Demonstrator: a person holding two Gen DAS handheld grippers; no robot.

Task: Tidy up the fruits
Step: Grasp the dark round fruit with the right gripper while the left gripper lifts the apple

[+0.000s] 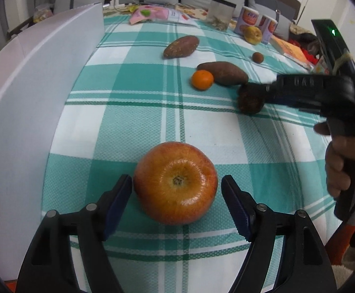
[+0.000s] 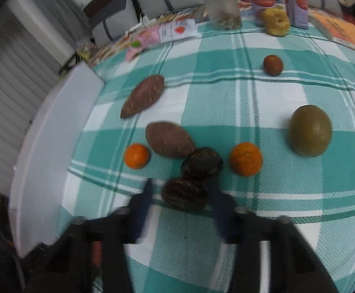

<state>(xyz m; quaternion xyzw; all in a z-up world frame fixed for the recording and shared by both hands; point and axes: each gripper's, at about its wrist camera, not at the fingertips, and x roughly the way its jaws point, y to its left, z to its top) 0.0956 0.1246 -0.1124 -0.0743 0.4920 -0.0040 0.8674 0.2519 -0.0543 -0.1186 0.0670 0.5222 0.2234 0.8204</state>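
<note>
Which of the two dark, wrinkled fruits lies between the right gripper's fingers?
The nearer dark fruit, lowest in the right wrist view, sits between the right gripper fingers. The other dark fruit lies just beyond it, against a sweet potato.

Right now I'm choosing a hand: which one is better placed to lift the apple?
Left. The left gripper already straddles the apple, while the right gripper is busy around a dark fruit further away.
</note>
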